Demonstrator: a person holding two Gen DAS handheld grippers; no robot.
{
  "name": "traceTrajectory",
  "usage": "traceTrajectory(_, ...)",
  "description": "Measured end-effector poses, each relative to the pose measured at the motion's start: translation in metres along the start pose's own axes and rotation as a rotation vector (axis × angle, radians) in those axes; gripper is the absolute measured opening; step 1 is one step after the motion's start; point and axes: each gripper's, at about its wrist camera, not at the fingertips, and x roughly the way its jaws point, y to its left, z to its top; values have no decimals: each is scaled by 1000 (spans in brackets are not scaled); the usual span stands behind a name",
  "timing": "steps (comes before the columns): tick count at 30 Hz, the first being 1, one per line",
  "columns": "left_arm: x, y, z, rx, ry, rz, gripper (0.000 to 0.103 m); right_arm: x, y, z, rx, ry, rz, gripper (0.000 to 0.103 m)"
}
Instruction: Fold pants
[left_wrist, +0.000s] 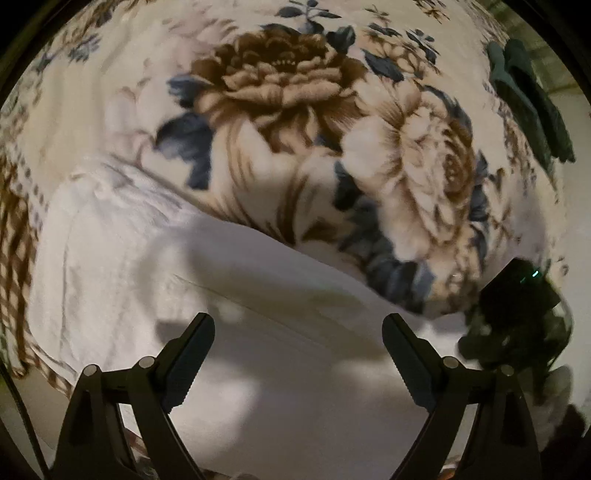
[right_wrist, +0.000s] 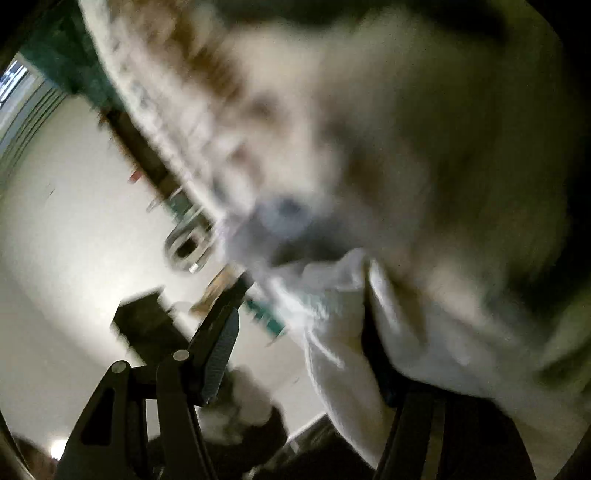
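**White pants on a flowered blanket, one gripper above them, one tangled in cloth**

A plush blanket (left_wrist: 295, 110) printed with large brown and cream flowers and blue-grey leaves covers the whole surface under the left wrist camera. The white pants (left_wrist: 155, 266) lie flat on the blanket, spread across its near part, with a seam line running across the cloth and shadows of the gripper fingers falling on it. The left gripper (left_wrist: 298, 341) points down at the pants with its jaws spread wide and nothing between them; its fingers do not touch the fabric. A dark green garment (left_wrist: 528, 99) lies on the blanket's far right edge, well apart from the pants. A dark device with a small green light (left_wrist: 517, 295) shows at the pants' right side.

The right wrist view is badly blurred. Here the right gripper (right_wrist: 303, 354) points roughly level, and a bunched fold of white cloth (right_wrist: 343, 302) hangs over its right finger, hiding it. Its left finger (right_wrist: 221, 350) stands clear of the cloth. Whether the pads press on the fabric cannot be told. Beyond the cloth lie the blanket's edge and a pale wall (right_wrist: 74, 221).
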Motion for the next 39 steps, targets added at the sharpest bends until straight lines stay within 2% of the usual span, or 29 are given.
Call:
traceTrajectory(2, -2, -1, 0, 7, -4, -4, 93, 1, -8, -3, 29, -7, -8, 67)
traceTrajectory(5, 6, -9, 2, 24, 2, 24, 93, 6, -20, 13, 107, -106, 6, 65)
traceTrajectory(6, 11, -7, 2, 23, 0, 41, 93, 6, -19, 15, 135, -138, 20, 45)
traceTrajectory(7, 17, -4, 2, 24, 4, 62, 93, 3, -16, 13, 147, -150, 49, 31)
traceTrajectory(10, 30, 8, 5, 10, 15, 88, 93, -20, -8, 2, 148, -197, 57, 24)
traceTrajectory(12, 34, 11, 6, 7, 16, 89, 93, -37, -10, -7, 157, -242, 32, 12)
traceTrajectory(14, 34, 10, 6, 16, 12, 99, 93, -57, -15, -14, 186, -301, 8, 11)
traceTrajectory(17, 37, 2, 4, 32, 6, 124, 93, -81, 0, -15, 159, -361, -87, 10)
traceTrajectory(18, 36, -1, 3, 34, 6, 132, 93, -83, 7, -14, 145, -383, -109, 8)
traceTrajectory(19, 36, -5, 2, 34, 5, 135, 93, -90, 19, -14, 107, -436, -152, 0)
traceTrajectory(22, 25, -12, 2, 34, -4, 132, 93, -111, 54, -7, -34, -459, -208, 1)
traceTrajectory(23, 21, -16, 1, 40, -16, 132, 93, -122, 63, -12, -78, -474, -247, 1)
traceTrajectory(25, 13, -27, -1, 61, -42, 130, 93, -115, 89, -31, -181, -471, -340, 9)
traceTrajectory(26, 10, -34, -2, 73, -54, 124, 93, -112, 93, -38, -209, -441, -344, 24)
traceTrajectory(27, 8, -37, -4, 79, -58, 124, 93, -103, 93, -45, -239, -381, -342, 46)
traceTrajectory(28, 8, -42, -5, 87, -62, 124, 93, -92, 91, -50, -257, -324, -350, 54)
traceTrajectory(30, 10, -50, -8, 108, -58, 137, 93, -83, 74, -55, -253, -262, -410, 57)
traceTrajectory(31, 11, -53, -10, 115, -58, 144, 93, -82, 58, -53, -214, -296, -501, 57)
traceTrajectory(32, 15, -57, -12, 127, -61, 158, 93, -82, 50, -48, -189, -350, -577, 47)
traceTrajectory(33, 18, -61, -15, 137, -60, 170, 93, -94, 36, -43, -144, -434, -639, 9)
traceTrajectory(34, 21, -65, -20, 145, -59, 178, 93, -106, 23, -40, -99, -497, -620, 0)
traceTrajectory(36, 20, -75, -28, 160, -66, 182, 93, -122, 10, -43, -58, -550, -507, 0)
traceTrajectory(37, 19, -86, -37, 173, -71, 184, 93, -124, 15, -49, -85, -566, -497, 0)
traceTrajectory(39, 13, -103, -47, 207, -86, 185, 93, -136, 22, -76, -151, -607, -472, 7)
